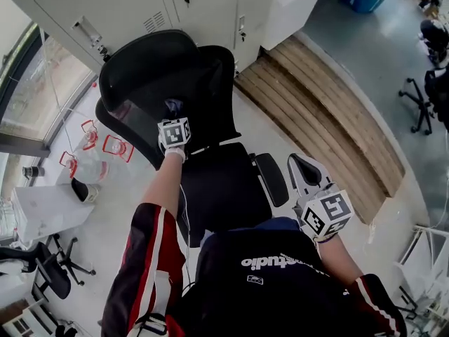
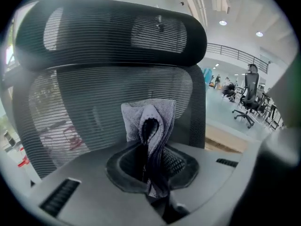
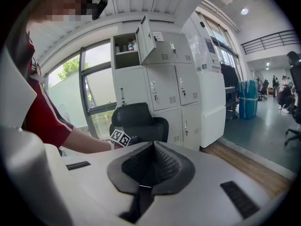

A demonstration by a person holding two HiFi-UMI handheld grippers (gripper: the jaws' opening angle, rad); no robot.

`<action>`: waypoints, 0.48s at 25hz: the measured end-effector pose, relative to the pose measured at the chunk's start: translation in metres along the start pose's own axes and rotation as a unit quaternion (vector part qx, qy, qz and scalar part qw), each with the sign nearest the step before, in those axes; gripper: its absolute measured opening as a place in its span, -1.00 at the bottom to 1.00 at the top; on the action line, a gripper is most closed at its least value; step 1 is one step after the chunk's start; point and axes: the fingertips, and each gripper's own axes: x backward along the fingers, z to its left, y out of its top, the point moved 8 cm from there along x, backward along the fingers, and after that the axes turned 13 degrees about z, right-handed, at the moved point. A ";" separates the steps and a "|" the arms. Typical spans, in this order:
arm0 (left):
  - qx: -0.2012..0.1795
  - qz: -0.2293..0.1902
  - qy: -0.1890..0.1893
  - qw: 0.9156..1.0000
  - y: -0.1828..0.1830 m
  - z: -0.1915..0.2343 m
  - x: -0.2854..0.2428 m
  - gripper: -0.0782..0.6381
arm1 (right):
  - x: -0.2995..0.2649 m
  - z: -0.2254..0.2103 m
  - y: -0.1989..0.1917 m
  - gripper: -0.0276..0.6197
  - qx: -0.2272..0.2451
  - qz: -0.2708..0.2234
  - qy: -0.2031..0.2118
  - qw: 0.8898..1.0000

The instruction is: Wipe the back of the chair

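The black mesh chair [image 1: 210,181] stands on the pale floor [image 1: 119,209] in front of a row of grey lockers [image 1: 140,5], its backrest [image 1: 210,90] and headrest [image 1: 147,62] turned toward the person, with a wooden step [image 1: 323,111] just to its right. The left gripper [image 1: 173,120] reaches out at the end of a bare forearm and a red, black and white sleeve [image 1: 151,251], and it sits up at the backrest just below the headrest. In the left gripper view its jaws are clenched on a folded grey cloth [image 2: 149,119], which stands upright out of the dark pads, with the mesh of the backrest filling the view close behind it; whether the cloth actually touches the mesh cannot be told. The right gripper [image 3: 151,166] is held low and back, near the person's body and to the right of the seat [image 1: 224,195], beside the chair's right armrest [image 1: 272,177] and well apart from the backrest. Its jaws are pressed together with nothing between them, and its view looks across at the chair and lockers, where the left gripper's marker cube [image 3: 121,137] shows against the backrest. One locker door [image 3: 146,39] hangs open at the top, and a blue bin [image 3: 248,98] stands further back on the right.
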 end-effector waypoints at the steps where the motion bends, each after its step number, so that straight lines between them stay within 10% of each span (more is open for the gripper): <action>1: -0.005 0.000 -0.004 1.000 0.005 -0.011 -0.004 -0.62 | 0.003 -0.007 0.000 -0.92 -0.002 0.000 -0.004 1.000; 12: -0.033 0.003 -0.042 0.999 0.038 -0.108 -0.045 -0.62 | 0.027 -0.065 -0.011 -0.92 -0.033 -0.004 -0.035 0.999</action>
